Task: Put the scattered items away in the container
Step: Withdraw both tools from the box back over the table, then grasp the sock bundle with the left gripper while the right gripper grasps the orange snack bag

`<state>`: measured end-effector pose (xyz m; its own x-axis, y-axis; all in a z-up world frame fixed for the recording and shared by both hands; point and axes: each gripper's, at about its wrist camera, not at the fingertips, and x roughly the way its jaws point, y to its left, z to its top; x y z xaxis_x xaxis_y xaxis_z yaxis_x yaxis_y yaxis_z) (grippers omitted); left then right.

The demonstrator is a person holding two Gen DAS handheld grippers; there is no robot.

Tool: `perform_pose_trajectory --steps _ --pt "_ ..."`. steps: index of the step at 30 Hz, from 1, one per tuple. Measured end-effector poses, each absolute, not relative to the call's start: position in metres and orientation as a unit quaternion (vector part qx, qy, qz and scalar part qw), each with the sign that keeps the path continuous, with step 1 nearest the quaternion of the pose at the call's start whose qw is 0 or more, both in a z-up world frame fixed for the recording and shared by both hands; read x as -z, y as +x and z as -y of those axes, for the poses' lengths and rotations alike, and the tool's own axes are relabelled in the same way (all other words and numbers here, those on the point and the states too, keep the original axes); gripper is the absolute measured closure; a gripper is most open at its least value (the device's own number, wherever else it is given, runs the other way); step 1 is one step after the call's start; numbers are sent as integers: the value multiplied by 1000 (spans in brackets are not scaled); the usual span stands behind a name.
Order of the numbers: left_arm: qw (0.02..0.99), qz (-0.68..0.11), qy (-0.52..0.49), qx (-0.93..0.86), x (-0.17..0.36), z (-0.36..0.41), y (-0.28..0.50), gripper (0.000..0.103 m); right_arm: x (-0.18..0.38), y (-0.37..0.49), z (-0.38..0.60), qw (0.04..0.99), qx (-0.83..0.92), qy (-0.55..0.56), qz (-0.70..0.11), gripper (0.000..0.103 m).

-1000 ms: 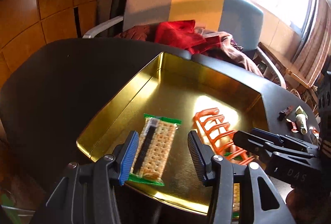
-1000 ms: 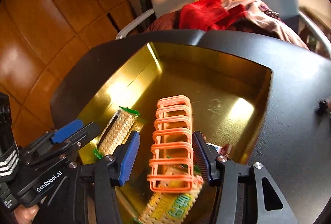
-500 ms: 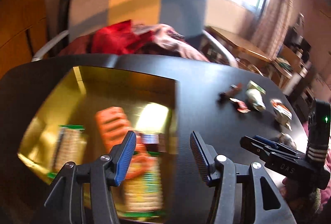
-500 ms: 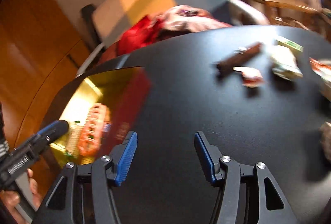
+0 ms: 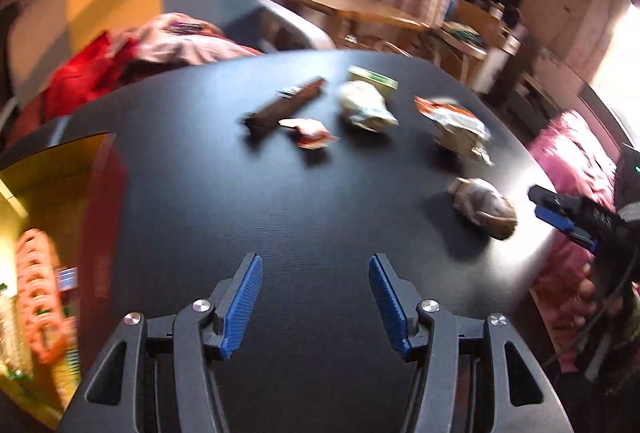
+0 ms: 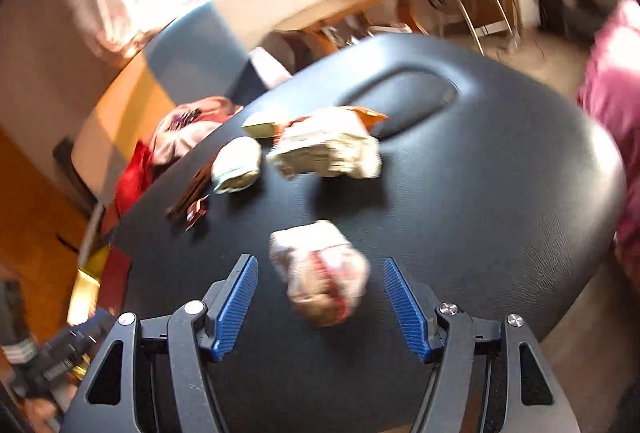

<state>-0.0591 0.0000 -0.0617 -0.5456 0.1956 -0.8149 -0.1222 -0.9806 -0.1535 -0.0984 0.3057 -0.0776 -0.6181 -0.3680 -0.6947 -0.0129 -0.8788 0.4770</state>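
Note:
Several snack packets lie scattered on the black table [image 5: 208, 201]: a brown bar [image 5: 284, 107], a small red wrapper [image 5: 310, 131], a pale packet [image 5: 366, 107], an orange-and-white packet [image 5: 456, 123] and a crumpled packet [image 5: 484, 207]. The gold tin [image 5: 48, 169] at the left edge holds an orange rack [image 5: 38, 293] and cracker packs. My left gripper [image 5: 316, 303] is open and empty over bare table. My right gripper [image 6: 320, 307] is open, its fingers on either side of the crumpled packet [image 6: 320, 277], not touching it. It also shows at the right in the left wrist view [image 5: 560, 219].
A chair with red and pink cloth [image 5: 120, 53] stands behind the table. A pink cloth [image 5: 576, 169] hangs by the table's right edge. The table has a sunken oval dent [image 6: 404, 95] beyond the packets. The room behind holds wooden furniture [image 5: 352, 7].
Both grippers have swung right, away from the gold tin and its rack and crackers, to the scattered packets. My right gripper now brackets the crumpled packet. Both stay open.

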Motion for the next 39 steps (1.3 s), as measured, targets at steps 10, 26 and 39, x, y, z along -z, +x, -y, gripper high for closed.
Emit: perform_pose_trajectory --steps 10,26,39 --pt "78 21 -486 -870 79 -7 -60 45 119 -142 -279 190 815 462 294 34" --pt "141 56 -461 -874 62 -45 -98 38 72 -173 -292 175 862 433 199 29" --pt "143 -17 -478 -867 84 -89 -136 38 81 -324 -284 152 835 510 139 28"
